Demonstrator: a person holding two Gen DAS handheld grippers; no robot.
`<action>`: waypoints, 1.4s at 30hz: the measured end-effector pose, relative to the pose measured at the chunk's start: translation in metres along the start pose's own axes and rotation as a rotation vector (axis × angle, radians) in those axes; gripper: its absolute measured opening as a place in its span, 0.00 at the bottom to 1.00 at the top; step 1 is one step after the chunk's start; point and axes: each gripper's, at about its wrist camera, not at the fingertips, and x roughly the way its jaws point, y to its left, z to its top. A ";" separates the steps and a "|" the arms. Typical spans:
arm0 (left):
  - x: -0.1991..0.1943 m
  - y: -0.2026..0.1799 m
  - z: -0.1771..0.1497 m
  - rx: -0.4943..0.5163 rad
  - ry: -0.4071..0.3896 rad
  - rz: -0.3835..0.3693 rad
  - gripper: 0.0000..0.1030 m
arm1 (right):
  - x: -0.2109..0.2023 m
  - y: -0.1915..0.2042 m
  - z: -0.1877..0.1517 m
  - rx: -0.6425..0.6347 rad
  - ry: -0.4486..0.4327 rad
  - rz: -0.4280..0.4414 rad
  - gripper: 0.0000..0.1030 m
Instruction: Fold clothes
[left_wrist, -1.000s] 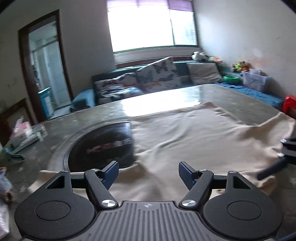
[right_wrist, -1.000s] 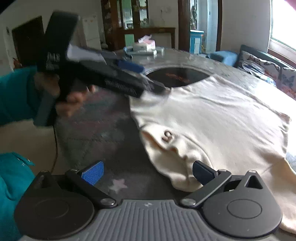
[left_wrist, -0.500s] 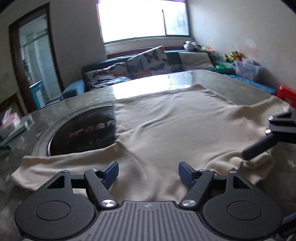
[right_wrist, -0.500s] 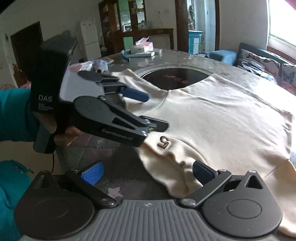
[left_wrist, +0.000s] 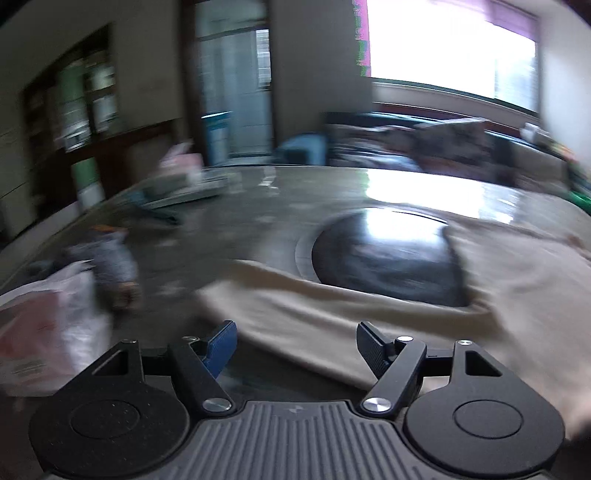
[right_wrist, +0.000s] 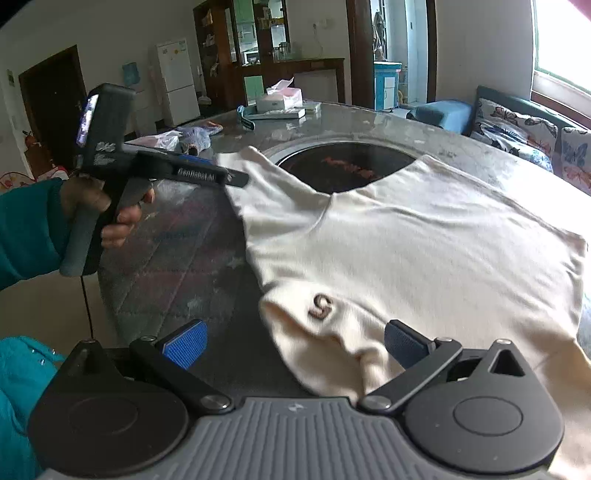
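Observation:
A cream T-shirt (right_wrist: 424, 251) lies spread on the round stone table (right_wrist: 461, 147), partly over a dark round inset (right_wrist: 343, 166). A fold with a brown "S" logo (right_wrist: 320, 307) bulges just ahead of my right gripper (right_wrist: 295, 345), which is open, its right finger against the cloth. In the blurred left wrist view one sleeve (left_wrist: 332, 317) runs across the table. My left gripper (left_wrist: 297, 343) is open with the sleeve's near edge between its fingers. From the right wrist view, the left gripper (right_wrist: 236, 179) is held by a hand (right_wrist: 118, 221) at the sleeve's outer edge.
On the far side of the table are a plastic bag (right_wrist: 159, 140), a grey-blue bundle (right_wrist: 195, 134), a tissue box (right_wrist: 280, 99) and flat boxes. A sofa with patterned cushions (right_wrist: 517, 125) stands behind the table. A teal sleeve (right_wrist: 26, 229) is at the left.
My left gripper has swung left from the middle of the shirt to the end of the sleeve; its view is now blurred. My right gripper has barely moved and stays open.

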 end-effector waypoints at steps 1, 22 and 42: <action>0.005 0.007 0.002 -0.017 -0.001 0.029 0.72 | 0.001 0.000 0.001 0.005 -0.001 -0.006 1.00; 0.045 0.052 0.022 -0.233 0.055 -0.004 0.10 | 0.007 -0.003 0.015 0.087 -0.059 -0.090 1.00; -0.062 -0.128 0.071 -0.009 -0.070 -0.666 0.09 | -0.036 -0.050 -0.014 0.292 -0.176 -0.241 0.99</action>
